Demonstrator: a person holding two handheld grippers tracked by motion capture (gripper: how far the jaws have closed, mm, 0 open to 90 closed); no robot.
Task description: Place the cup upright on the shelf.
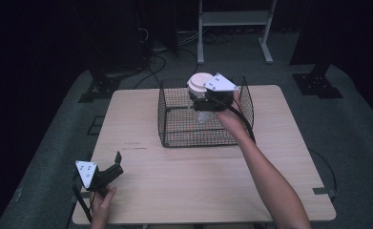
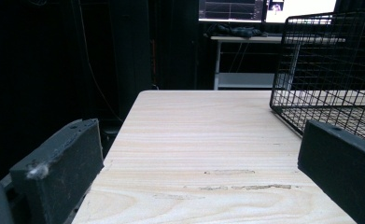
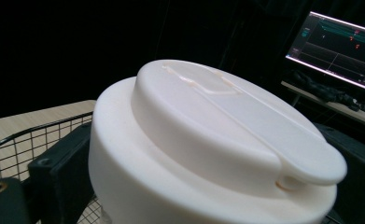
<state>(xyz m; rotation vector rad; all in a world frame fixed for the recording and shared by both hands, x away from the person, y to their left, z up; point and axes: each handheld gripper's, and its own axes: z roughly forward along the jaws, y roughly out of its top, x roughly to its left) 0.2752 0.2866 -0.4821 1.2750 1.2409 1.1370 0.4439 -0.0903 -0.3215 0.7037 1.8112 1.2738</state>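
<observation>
Cream flip-top lid (image 3: 208, 144) nearest lens in right gripper view; we saw jaws flanking it just below, clamped. Right gripper (image 1: 204, 102) held clear bottle (image 1: 201, 98), upper centre of high view, over wire basket (image 1: 167, 121). We judged bottle light, stiff, slippery; grip under lid best. Left gripper (image 1: 111, 168) idle lower left, jaws apart.

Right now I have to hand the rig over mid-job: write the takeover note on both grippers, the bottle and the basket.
Right gripper: shut on the white-capped bottle, held over the wire basket, cap above the rim. Whether the bottle touches the basket floor cannot be told.
Left gripper: open, holding nothing, resting low at the table's near left corner, jaws pointing toward the basket.
Done: bottle gripped at the basket.
Left: probably either lowering it in and releasing, or lifting it clear; which one cannot be told from the pictures. Mind the far rim.
</observation>
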